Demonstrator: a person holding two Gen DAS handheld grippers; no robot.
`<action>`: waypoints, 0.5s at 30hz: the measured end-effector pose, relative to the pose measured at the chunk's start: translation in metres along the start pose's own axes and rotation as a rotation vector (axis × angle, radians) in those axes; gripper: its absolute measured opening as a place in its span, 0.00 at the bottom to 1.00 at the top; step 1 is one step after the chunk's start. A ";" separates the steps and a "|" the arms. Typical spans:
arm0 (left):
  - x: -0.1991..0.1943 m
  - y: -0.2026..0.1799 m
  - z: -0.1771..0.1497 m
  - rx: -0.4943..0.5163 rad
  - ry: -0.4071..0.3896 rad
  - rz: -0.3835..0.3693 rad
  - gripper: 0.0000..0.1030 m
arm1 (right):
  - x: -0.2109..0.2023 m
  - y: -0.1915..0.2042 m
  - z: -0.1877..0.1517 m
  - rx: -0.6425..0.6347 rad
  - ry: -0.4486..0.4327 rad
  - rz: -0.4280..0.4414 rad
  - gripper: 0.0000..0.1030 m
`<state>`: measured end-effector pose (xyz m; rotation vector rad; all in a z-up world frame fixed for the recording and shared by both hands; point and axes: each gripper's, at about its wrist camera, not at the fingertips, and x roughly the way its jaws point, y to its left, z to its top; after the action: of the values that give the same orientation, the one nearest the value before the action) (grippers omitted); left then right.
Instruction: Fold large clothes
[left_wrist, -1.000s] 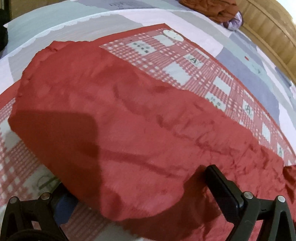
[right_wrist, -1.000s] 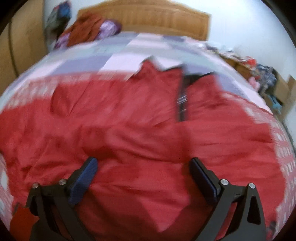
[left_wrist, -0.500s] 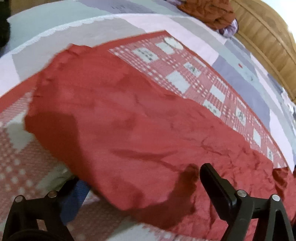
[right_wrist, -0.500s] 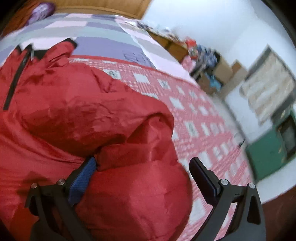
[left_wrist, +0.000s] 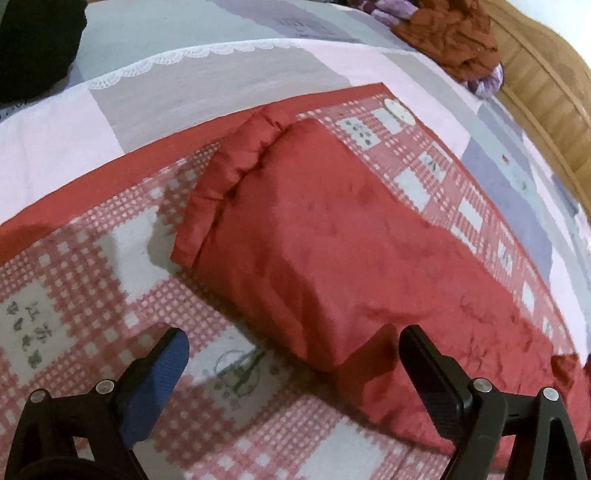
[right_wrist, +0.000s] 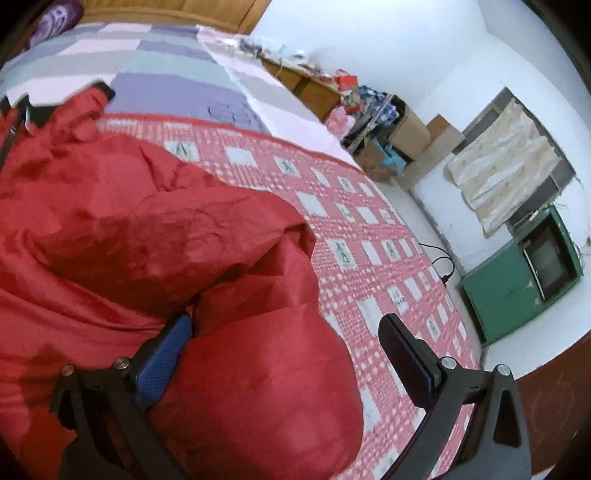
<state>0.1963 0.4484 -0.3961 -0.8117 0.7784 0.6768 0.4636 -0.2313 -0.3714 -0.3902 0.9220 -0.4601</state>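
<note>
A large red padded jacket lies spread on a bed. In the left wrist view its sleeve (left_wrist: 314, 236) stretches away to a gathered cuff (left_wrist: 240, 158). My left gripper (left_wrist: 293, 350) is open, just short of the sleeve's near edge, holding nothing. In the right wrist view the jacket's body (right_wrist: 129, 236) is bunched, with a black zipper and collar (right_wrist: 22, 110) at far left. My right gripper (right_wrist: 284, 336) is open, with a puffy fold of the jacket (right_wrist: 258, 387) lying between its fingers.
The bed has a red-and-white checked cover (left_wrist: 74, 295) over a pastel patchwork sheet (left_wrist: 184, 85). A rust-coloured clothes pile (left_wrist: 450, 37) lies by the wooden headboard (left_wrist: 546, 85). A green cabinet (right_wrist: 517, 284) and cluttered boxes (right_wrist: 388, 122) stand beyond the bed's right edge.
The left gripper has drawn back from the sleeve, which now lies flatter with its cuff in view. The right gripper has swung right, from over the jacket's middle to its right side.
</note>
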 end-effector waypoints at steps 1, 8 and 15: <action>0.002 0.001 0.002 -0.011 -0.002 -0.009 0.92 | -0.011 0.004 -0.002 -0.006 -0.024 0.029 0.98; 0.034 -0.026 0.018 -0.026 0.060 -0.118 0.92 | -0.088 0.058 -0.052 -0.168 -0.176 0.225 0.98; 0.026 -0.058 0.024 0.002 0.085 -0.285 0.08 | -0.094 0.066 -0.052 -0.181 -0.195 0.207 0.98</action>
<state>0.2635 0.4439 -0.3851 -0.9331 0.7215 0.3899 0.3859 -0.1323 -0.3708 -0.4894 0.8062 -0.1463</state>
